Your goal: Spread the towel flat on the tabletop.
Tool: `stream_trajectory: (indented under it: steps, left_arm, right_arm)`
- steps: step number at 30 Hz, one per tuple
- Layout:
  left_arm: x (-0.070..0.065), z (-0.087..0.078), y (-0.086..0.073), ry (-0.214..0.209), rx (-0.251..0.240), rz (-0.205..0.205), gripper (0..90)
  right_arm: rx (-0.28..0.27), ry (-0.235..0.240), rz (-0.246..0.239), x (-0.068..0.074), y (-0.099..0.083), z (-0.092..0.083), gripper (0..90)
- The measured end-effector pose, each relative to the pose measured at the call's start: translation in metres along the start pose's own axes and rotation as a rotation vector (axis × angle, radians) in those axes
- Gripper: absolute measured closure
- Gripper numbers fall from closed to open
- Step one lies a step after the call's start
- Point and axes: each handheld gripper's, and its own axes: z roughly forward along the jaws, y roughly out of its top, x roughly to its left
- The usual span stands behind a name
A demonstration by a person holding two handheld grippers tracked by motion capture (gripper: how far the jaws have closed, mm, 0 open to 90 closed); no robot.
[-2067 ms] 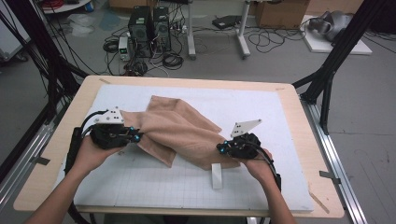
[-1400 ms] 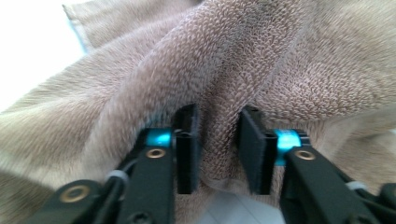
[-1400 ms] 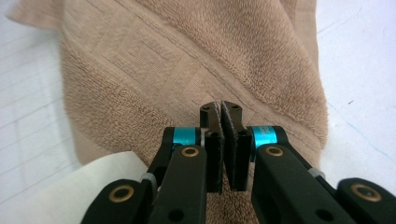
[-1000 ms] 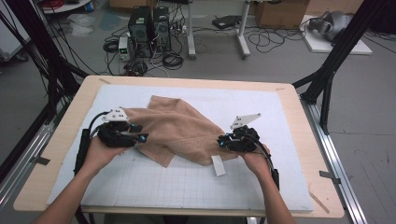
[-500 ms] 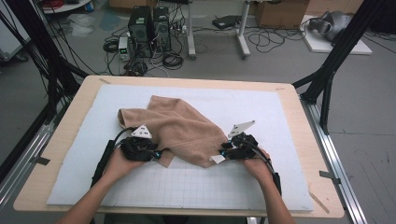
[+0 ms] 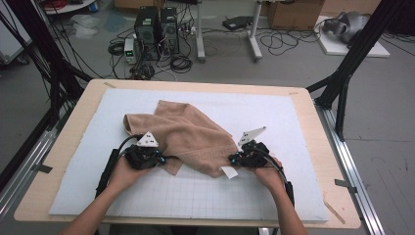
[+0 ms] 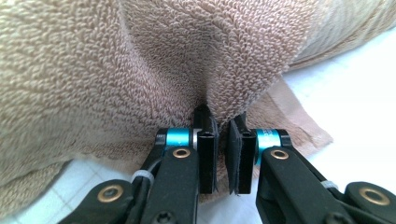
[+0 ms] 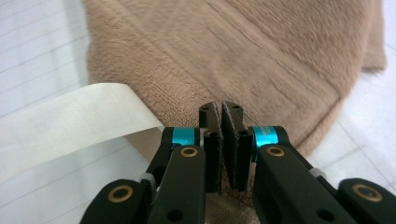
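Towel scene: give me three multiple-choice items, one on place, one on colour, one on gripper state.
1. Where does the towel lie?
A. on the white mat
B. on the floor
C. over a chair

2. What colour is the towel?
A. blue
B. tan
C. green

3. How does the left gripper stand?
A. wide open above the mat
B. shut on nothing
C. shut on the towel

Key: 1 A, the high view shows it spread on the mat; 2 B, the terry cloth is tan in every view; 3 C, the left gripper view shows cloth pinched between the jaws, which have just been closing.
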Motion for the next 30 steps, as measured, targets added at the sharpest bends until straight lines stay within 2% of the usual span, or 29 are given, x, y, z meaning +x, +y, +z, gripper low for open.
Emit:
stream_trajectory:
  steps: [6,9,14,16,17,19,20,22,25,27,28,29,30]
  left_arm:
    - [-0.001,-0.027,-0.004,-0.035,-0.039,-0.010,84.1]
    - [-0.008,-0.047,-0.005,-0.063,-0.063,0.006,84.1]
    - [-0.017,-0.086,-0.005,-0.096,-0.087,0.066,84.0]
    - [-0.016,-0.104,-0.005,-0.117,-0.105,0.089,83.8]
    - [-0.016,-0.110,-0.004,-0.114,-0.109,0.099,83.7]
    - [-0.013,-0.122,-0.003,-0.140,-0.096,0.121,83.1]
    - [-0.011,-0.125,-0.004,-0.148,-0.087,0.129,82.0]
    - [-0.003,-0.127,-0.008,-0.141,-0.083,0.110,74.0]
    - [0.010,-0.121,-0.019,-0.136,-0.101,0.035,62.4]
    - [0.013,-0.113,-0.025,-0.155,-0.103,0.004,58.0]
    - [0.014,-0.106,-0.028,-0.156,-0.098,-0.007,57.5]
    - [0.015,-0.101,-0.030,-0.152,-0.094,-0.013,56.7]
    - [0.015,-0.094,-0.031,-0.148,-0.081,-0.023,55.3]
  right_arm:
    - [-0.081,0.027,-0.040,0.011,0.004,-0.019,87.1]
    - [-0.113,0.033,-0.071,0.022,0.005,-0.032,87.1]
    - [-0.164,0.053,-0.117,0.043,0.006,-0.051,87.1]
    - [-0.175,0.061,-0.142,0.052,0.009,-0.058,87.1]
    - [-0.185,0.073,-0.153,0.056,0.010,-0.062,87.0]
    - [-0.212,0.089,-0.172,0.064,0.014,-0.067,87.1]
    - [-0.215,0.101,-0.180,0.068,0.017,-0.069,86.3]
    - [-0.211,0.144,-0.208,0.072,0.022,-0.070,81.2]
    - [-0.230,0.175,-0.215,0.073,0.028,-0.065,69.0]
    - [-0.227,0.155,-0.208,0.067,0.031,-0.057,67.7]
    - [-0.210,0.131,-0.213,0.065,0.031,-0.053,66.2]
    - [-0.178,0.105,-0.197,0.060,0.032,-0.044,65.4]
    - [-0.169,0.100,-0.191,0.057,0.031,-0.038,63.8]
